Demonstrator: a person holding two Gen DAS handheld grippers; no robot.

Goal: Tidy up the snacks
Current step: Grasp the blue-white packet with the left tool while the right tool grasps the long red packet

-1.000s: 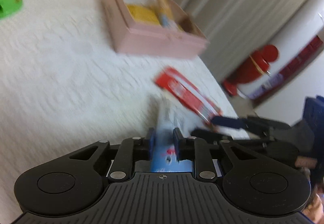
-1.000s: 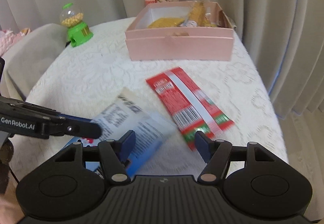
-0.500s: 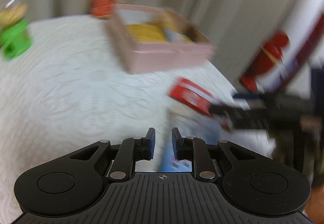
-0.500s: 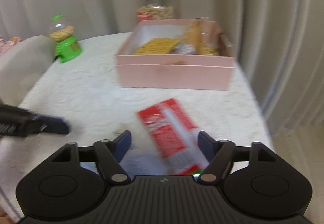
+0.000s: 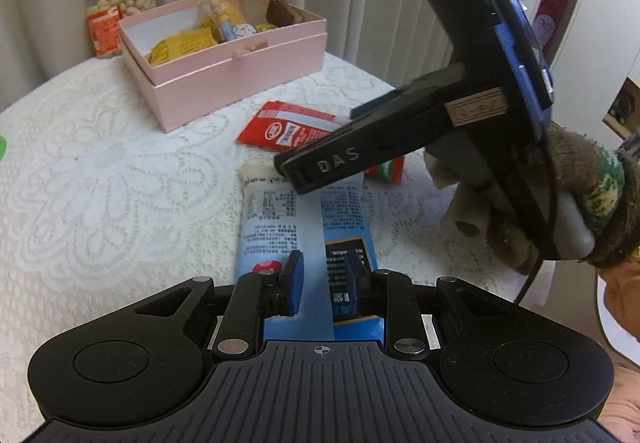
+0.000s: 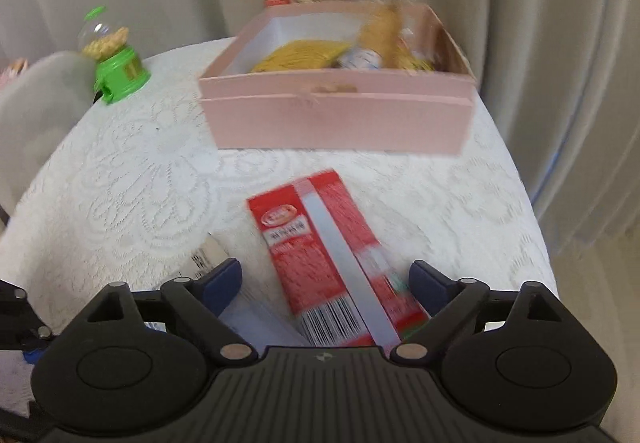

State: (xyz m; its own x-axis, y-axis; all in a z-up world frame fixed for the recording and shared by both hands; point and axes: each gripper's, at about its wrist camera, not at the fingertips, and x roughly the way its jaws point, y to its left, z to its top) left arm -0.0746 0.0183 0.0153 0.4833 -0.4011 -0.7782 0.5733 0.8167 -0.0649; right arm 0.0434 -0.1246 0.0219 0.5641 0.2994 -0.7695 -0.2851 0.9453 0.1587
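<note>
Already several wrapped snacks sit in the open pink cardboard box (image 5: 240, 55) at the back of the lace-covered bench (image 5: 100, 183); two remain outside it. A flat blue-and-white foil packet (image 5: 280, 219) lies under the left gripper (image 5: 322, 275), whose fingers stand slightly apart over it, not clamped. Just beyond, a flat red foil packet (image 6: 320, 243) lies between the wide-open fingers of the right gripper (image 6: 326, 279). Both still need boxing. Readable writing: "DAS" on the right gripper's finger; packet print is too small.

text: "DAS" | on: right gripper (image 5: 320, 167) finger | other print: unreadable
</note>
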